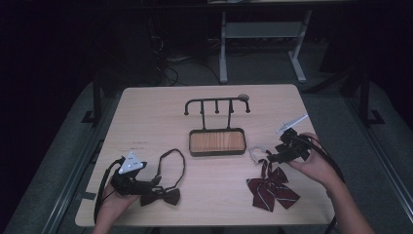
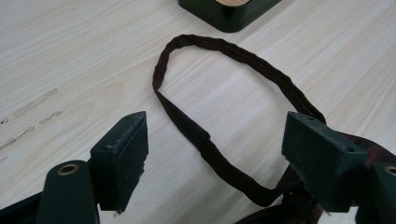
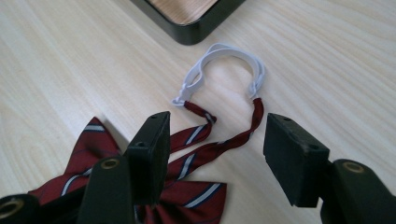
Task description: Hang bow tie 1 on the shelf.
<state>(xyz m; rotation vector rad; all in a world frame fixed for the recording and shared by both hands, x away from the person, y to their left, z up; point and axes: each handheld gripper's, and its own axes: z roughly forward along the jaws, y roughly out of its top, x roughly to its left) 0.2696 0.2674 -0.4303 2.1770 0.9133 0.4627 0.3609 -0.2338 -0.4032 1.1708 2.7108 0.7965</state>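
Two spread tongs [image 2: 215,154] [image 3: 215,154], dark bow tie [image 2: 299,205] and striped bow tie [image 3: 140,196] half hidden behind them.

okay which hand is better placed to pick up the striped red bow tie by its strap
Right. The right gripper hangs open directly over the striped bow tie's strap, by its white loop. The left gripper sits across the table over the dark bow tie.

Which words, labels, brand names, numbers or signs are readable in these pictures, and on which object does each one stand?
No text can be read.
Table: a few faint dark marks near its left side, too small and blurred to read as writing.
Dark bow tie, striped bow tie, hook stand, left gripper, right gripper: no label or print visible.
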